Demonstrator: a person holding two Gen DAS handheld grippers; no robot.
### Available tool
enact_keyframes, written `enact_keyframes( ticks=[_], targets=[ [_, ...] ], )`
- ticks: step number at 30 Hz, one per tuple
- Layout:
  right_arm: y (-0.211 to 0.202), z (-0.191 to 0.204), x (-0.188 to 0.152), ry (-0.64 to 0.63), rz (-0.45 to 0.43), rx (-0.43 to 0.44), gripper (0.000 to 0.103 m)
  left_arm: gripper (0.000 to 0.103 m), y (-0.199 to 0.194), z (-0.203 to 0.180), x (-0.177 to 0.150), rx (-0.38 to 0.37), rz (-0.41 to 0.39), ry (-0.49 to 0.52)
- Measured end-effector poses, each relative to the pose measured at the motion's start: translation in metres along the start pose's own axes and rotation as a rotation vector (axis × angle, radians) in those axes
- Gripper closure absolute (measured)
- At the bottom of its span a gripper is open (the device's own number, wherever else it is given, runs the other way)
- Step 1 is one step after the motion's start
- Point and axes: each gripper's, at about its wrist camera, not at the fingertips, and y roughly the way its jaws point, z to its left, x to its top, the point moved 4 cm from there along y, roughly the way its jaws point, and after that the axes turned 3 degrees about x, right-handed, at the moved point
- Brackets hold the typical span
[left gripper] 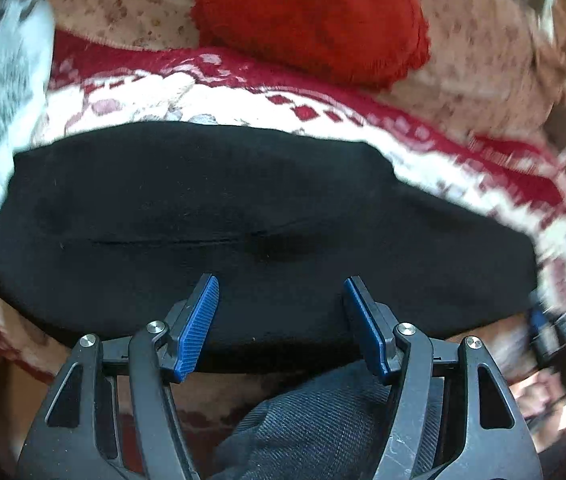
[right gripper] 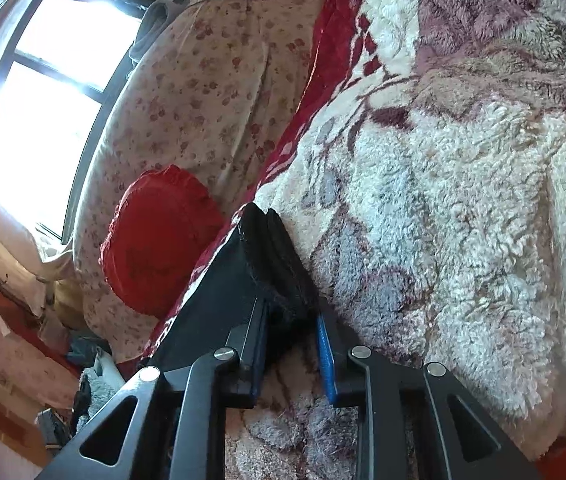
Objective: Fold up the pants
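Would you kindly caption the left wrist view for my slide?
Open left gripper poised over folded black pants on a red-and-white blanket.

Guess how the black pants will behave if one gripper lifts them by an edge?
Likely floppy: the pants lie flat and follow the blanket under them, so a lifted edge would probably droop. The thick stacked layers suggest the fold may slide apart. The soft, matte cloth looks easy to grip, not slippery.

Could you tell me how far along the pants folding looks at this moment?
The black pants already lie as a compact folded bundle on the fleece blanket. The right gripper has their frayed end between its jaws; the left gripper hovers open above. Any final fold and release remain.
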Motion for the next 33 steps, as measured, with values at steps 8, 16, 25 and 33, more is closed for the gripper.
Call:
enact_keyframes(
  ticks=[8,16,25,33],
  targets=[
    [0.004,0.0054,-0.0006,-0.083,0.032,-0.078,0.085,0.038,0.0067,0.004,-0.0042,0.019,0.028,0.022],
    [0.0059,0.0046,-0.0009,-0.106,0.038,-0.097,0.085,0.037,0.0078,0.0031,-0.002,0.003,0.034,0.014],
    [0.0061,0.0053,-0.0008,-0.128,0.035,-0.107,0.085,0.037,0.0089,0.0039,-0.0015,-0.004,0.035,0.012],
    [0.0063,0.005,-0.0007,-0.126,0.033,-0.102,0.085,0.037,0.009,0.0038,-0.0016,-0.005,0.034,0.011]
  ],
)
